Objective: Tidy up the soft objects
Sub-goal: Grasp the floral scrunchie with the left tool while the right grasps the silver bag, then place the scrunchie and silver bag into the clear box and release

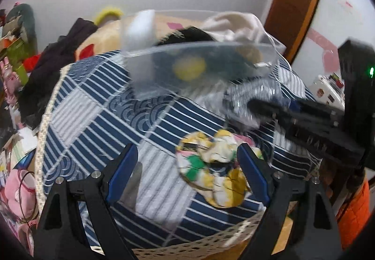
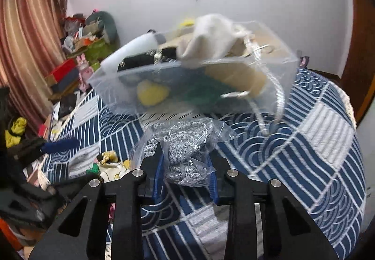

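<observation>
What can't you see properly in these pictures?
- Clear bin, both views: motion blur and its cloudy wall smear the yellow ball and the green thing inside.
- Bag of silvery scrubbers, left view: blurred and partly behind the right hand-held gripper.
- Colourful cloth, right view: mostly hidden by the gripper's black frame.
- Left hand-held gripper: open, holding nothing.

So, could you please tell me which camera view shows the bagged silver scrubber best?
The right wrist view shows it best: the bagged silver scrubber sits centred between the right gripper jaws, which close on it, with its metallic mesh clear through the plastic. In the left wrist view it appears only as a blurred patch at the right gripper's tip.
</observation>
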